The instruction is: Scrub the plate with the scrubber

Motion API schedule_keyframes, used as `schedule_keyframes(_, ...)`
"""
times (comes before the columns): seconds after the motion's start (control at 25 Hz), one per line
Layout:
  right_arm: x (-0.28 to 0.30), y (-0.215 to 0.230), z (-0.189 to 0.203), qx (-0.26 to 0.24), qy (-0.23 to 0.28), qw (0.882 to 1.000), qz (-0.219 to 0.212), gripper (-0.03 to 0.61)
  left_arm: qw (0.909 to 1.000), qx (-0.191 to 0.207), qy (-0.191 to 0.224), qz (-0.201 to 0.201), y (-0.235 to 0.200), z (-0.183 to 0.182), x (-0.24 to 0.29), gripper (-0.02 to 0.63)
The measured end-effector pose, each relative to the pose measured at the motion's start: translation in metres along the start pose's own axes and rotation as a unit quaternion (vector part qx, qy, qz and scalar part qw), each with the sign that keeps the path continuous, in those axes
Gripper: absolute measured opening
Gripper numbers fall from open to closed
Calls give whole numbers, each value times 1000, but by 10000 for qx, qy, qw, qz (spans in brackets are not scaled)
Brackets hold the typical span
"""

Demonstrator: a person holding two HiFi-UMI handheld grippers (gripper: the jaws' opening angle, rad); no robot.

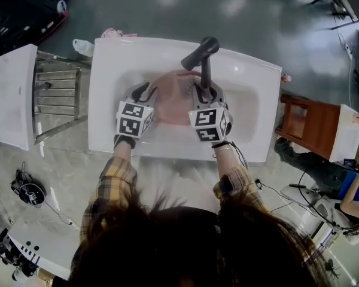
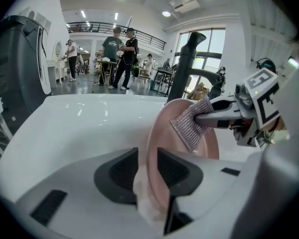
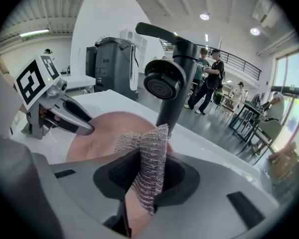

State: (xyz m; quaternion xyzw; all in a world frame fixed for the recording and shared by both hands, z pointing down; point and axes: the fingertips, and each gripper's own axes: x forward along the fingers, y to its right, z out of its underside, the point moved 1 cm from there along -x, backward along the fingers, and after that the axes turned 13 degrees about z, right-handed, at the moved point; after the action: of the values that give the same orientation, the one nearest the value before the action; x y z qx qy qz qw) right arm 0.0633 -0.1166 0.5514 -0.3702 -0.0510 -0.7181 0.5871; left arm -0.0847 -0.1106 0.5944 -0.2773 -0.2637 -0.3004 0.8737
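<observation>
Plate (image 2: 162, 133) rim clamped between left gripper (image 2: 147, 158) jaws; right gripper (image 3: 147, 166) jaws pinch scrubber (image 3: 144, 143), touching plate face.

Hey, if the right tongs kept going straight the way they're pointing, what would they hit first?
The pink plate: the right tongs hold the scrubber aimed at its face, apparently already touching. The black faucet stands behind it.
</observation>
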Motion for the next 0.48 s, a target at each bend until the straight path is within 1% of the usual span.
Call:
schedule_keyframes(0.04,1,0,0,-81,5,9999,62,97,10000,7,-2,-8,0,0,0,117)
schedule_keyframes(0.2,5,-6,-5,-526,114,9982,255,96,9999,101,-75,-84,-2,4,-1,37)
schedule_keyframes(0.36,9,-12,-11,-908,242,9949,374,95,9998,149,-125,-47,-2,4,0,28)
schedule_keyframes(0.48,12,-24,-18,-1422,429,9882,385,94,9998,146,-147,-29,-2,5,1,28)
